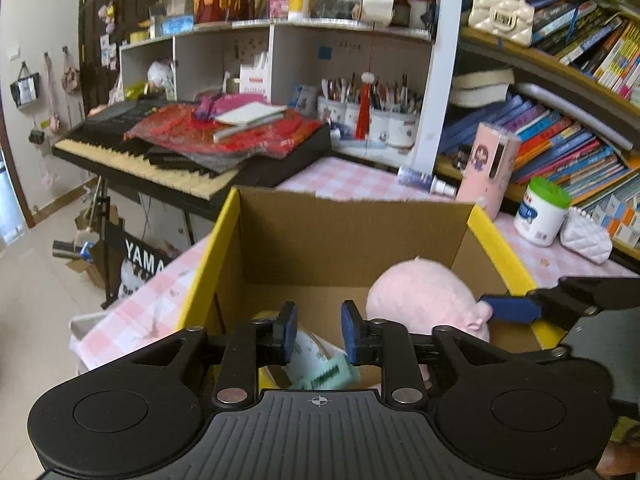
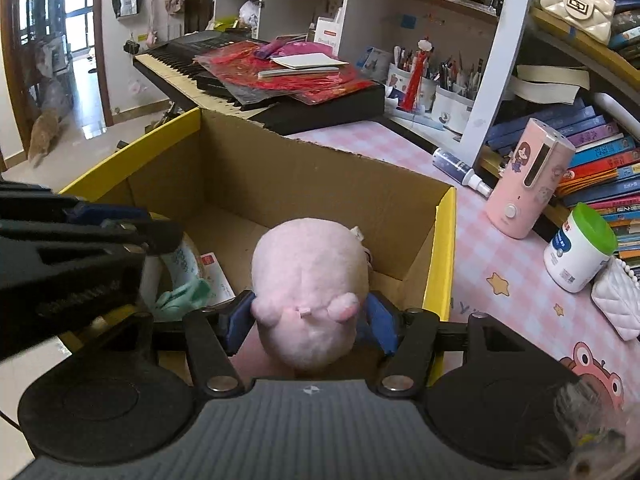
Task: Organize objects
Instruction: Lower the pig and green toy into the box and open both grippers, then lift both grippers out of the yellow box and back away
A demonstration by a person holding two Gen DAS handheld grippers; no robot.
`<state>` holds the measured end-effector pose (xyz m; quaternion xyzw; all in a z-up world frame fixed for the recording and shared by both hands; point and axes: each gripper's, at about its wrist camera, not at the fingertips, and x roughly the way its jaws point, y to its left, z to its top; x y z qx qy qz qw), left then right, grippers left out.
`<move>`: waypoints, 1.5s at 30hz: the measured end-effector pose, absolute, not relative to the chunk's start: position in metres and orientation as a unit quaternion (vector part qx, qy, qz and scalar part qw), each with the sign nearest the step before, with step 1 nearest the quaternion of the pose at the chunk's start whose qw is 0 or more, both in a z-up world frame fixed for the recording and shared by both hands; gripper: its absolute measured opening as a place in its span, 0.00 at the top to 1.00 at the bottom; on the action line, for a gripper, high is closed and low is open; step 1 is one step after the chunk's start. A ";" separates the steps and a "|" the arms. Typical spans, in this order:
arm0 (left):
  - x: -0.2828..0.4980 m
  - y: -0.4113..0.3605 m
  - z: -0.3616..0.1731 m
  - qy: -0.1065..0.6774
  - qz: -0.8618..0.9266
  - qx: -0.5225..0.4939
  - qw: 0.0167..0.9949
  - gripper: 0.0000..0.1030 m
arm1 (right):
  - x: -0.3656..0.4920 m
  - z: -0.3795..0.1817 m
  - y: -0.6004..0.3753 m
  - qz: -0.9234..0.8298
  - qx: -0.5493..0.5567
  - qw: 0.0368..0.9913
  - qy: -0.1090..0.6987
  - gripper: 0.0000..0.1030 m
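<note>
Cardboard box point(image 2: 320, 184): brown, yellow-edged flaps, open on the pink checked tablecloth point(image 2: 500, 264).
Pink plush toy point(image 2: 310, 280): over the box's right half, pinched by the right gripper point(image 2: 310, 322) (blue pads pressing both sides).
Left gripper point(image 1: 319, 334): fingers parted, nothing between them, above a mint-green packet point(image 1: 324, 372) inside the box.

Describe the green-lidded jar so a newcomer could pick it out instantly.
Start at the cardboard box on the pink checked tablecloth. Look right, below the bookshelf. The jar stands upright between the pink dispenser and white quilted purse; only it has a green lid.
</note>
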<state>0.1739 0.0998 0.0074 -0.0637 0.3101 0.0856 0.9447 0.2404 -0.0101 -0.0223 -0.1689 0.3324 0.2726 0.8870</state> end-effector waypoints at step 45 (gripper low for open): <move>0.004 0.109 0.021 0.263 0.115 -0.056 0.956 0.03 | 0.060 0.003 -0.050 0.063 -0.078 0.953 0.285 0.01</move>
